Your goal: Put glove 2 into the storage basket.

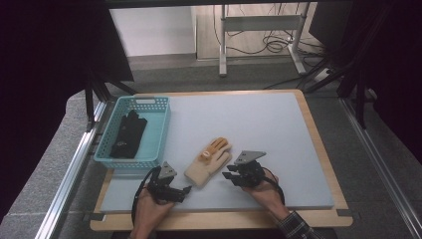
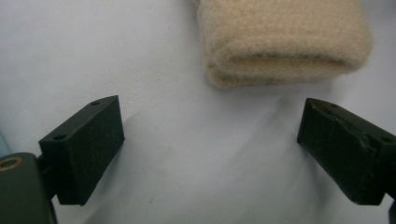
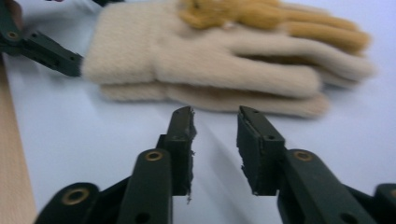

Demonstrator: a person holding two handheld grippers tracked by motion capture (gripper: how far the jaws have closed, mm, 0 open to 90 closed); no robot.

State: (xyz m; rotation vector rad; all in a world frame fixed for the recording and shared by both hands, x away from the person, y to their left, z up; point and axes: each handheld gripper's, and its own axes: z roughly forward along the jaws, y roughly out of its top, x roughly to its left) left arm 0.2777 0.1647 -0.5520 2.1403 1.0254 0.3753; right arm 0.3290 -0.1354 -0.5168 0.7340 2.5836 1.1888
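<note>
- A pale grey-blue mat (image 1: 259, 129) covers a light wooden table (image 1: 318, 134) in the high view; grey floor and a metal desk frame (image 1: 261, 30) with loose cables lie beyond the far edge.
- A pair of cream knitted gloves with mustard-yellow fingertips (image 1: 209, 162) lies flat on the mat near its front edge, cuffs toward the person, fingers pointing away and slightly right; in the right gripper view (image 3: 210, 65) one glove lies stacked on the other.
- A turquoise slotted plastic basket (image 1: 159, 132) stands at the table's left side, well apart from the gloves; a black fabric item (image 1: 128, 135) lies inside it, its kind too dark to tell.
- The left gripper (image 1: 185, 190), held in the person's left hand (image 1: 149, 209), rests low over the mat just beside the glove cuffs. In the left gripper view (image 2: 210, 140) its two black jaws stand spread wide, nothing between them but bare mat, and the folded cream cuff (image 2: 285, 42) lies just ahead of them, apart from both.
- The right gripper (image 1: 228, 176), held in the person's right hand (image 1: 263, 191) with a plaid sleeve (image 1: 296, 226) behind, sits just right of the gloves. In the right gripper view (image 3: 215, 126) its jaws stand a narrow gap apart, holding nothing, tips near the gloves' lower edge without touching.
- One jaw of the left gripper appears at the upper left of the right gripper view, its tip at the cuff.
</note>
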